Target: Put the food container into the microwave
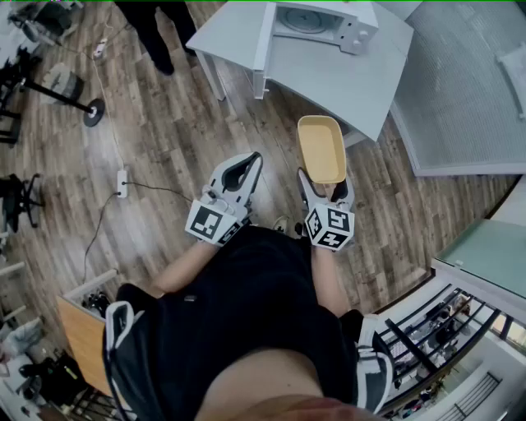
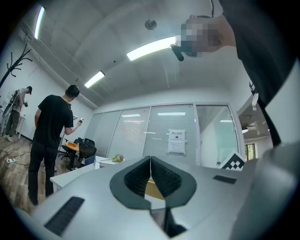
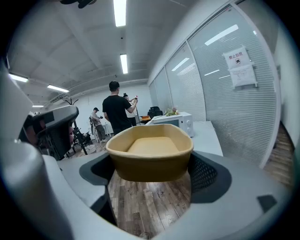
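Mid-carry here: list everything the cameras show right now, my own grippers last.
food container: one, yellow, empty, held just short of the table
microwave: one, white, door open, on the table
table: one, white, ahead of the person
floor: wood planks, brown, underfoot
power strip: one, white, on the floor at left
bystander: one in black, standing near the table; more people farther back in the right gripper view
left gripper: one, grey, jaws together with nothing in them
right gripper: one, grey, jaws closed on the food container's near end
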The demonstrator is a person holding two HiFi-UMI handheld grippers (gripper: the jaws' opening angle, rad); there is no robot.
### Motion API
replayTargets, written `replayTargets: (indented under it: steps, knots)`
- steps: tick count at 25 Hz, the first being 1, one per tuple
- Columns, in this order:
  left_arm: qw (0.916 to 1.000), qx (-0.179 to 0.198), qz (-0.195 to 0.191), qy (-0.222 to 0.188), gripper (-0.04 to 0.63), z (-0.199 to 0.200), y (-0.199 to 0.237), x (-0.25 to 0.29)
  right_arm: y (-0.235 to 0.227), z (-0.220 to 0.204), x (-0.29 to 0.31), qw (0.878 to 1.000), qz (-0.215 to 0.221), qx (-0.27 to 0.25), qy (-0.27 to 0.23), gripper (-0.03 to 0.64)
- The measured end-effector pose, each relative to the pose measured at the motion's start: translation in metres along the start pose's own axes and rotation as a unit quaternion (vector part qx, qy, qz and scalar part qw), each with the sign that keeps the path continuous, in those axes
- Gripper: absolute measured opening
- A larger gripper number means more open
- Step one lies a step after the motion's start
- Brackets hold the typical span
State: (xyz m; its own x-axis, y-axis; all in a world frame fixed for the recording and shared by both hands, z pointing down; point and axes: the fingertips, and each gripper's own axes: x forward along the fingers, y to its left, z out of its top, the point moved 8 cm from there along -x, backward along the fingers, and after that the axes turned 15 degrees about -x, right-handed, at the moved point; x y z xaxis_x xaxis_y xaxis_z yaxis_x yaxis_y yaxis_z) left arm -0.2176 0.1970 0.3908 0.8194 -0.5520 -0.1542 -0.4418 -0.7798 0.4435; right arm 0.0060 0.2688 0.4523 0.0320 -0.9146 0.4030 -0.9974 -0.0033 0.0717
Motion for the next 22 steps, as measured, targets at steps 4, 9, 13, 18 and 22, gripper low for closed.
replayTargets:
  steps: [4,9,13,18,22]
  knots:
    - [1.0000,0.003,-0.004,0.002,0.023,-0.001,0.008,-0.003,0.006,0.000,0.004,1.000,-0.001,0.001,0.001,0.503]
    - [0.9999,-0.004,-0.009,0.004,0.023,0.006,0.017,-0.004,0.014,0.004,0.009,1.000,-0.007,0.009,0.005,0.503]
    - [0.9998,-0.007,-0.018,0.008,0.023,0.010,0.031,-0.008,0.023,0.009,0.017,1.000,-0.014,0.023,0.007,0.505]
    - [0.9992,-0.016,-0.034,0.014,0.023,0.015,0.051,-0.009,0.035,0.015,0.030,0.999,-0.023,0.030,0.007,0.505]
    - [0.9987,-0.029,-0.033,0.025,0.023,0.004,0.057,0.009,0.018,0.015,0.048,0.999,-0.024,0.033,0.013,0.505]
